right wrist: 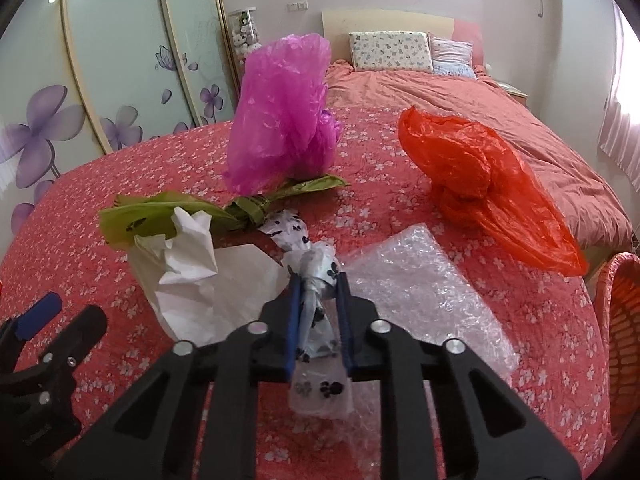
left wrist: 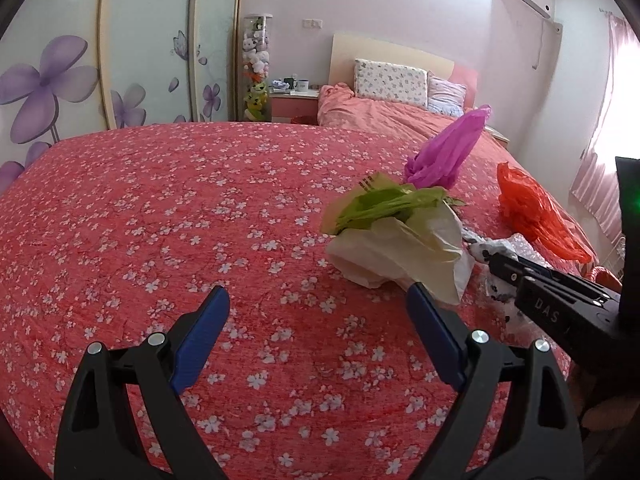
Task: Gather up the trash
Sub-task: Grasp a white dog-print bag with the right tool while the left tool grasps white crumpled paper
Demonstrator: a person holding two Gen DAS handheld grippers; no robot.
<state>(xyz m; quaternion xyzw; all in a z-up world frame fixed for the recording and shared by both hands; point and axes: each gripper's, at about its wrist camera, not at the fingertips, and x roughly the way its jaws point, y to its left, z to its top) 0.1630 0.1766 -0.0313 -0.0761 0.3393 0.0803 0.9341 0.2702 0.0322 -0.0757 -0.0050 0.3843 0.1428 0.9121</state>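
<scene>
Surface: a red bedspread (right wrist: 120, 184) with small white blossoms covered the near surface; all the trash lay on it.
Right wrist view only: a sheet of bubble wrap (right wrist: 424, 280) lay flat just right of the right gripper (right wrist: 319, 280); the edge of an orange woven basket (right wrist: 624, 320) showed at the far right; the purple bag (right wrist: 280, 112) stood upright and full-bodied, with a knotted green bag (right wrist: 248, 210) at its foot.
Left wrist view only: a bedside table (left wrist: 294, 100) with cups beside the pillows, a clear tube of plush toys (left wrist: 257, 68) in the corner, and the crumpled white paper (left wrist: 400, 248) seen from its left side — close against the inner blue finger (left wrist: 434, 340) of the left gripper (left wrist: 318, 296).
Both views: the orange bag (right wrist: 480, 176) lay well to the right of the purple one, apart from the rest.
Left gripper: jaws stood wide apart over bare bedspread, nothing between them; whether the right-hand finger touched the paper could not be told.
Right gripper: jaws were drawn in and clamped on the white bag with black prints (right wrist: 316, 276) — the twisted middle sat pinched between the blue pads, one end reaching up toward the green bag, the other end trailing back under the gripper body.
Position of held item: low over the bedspread, between the white paper and the bubble wrap.
</scene>
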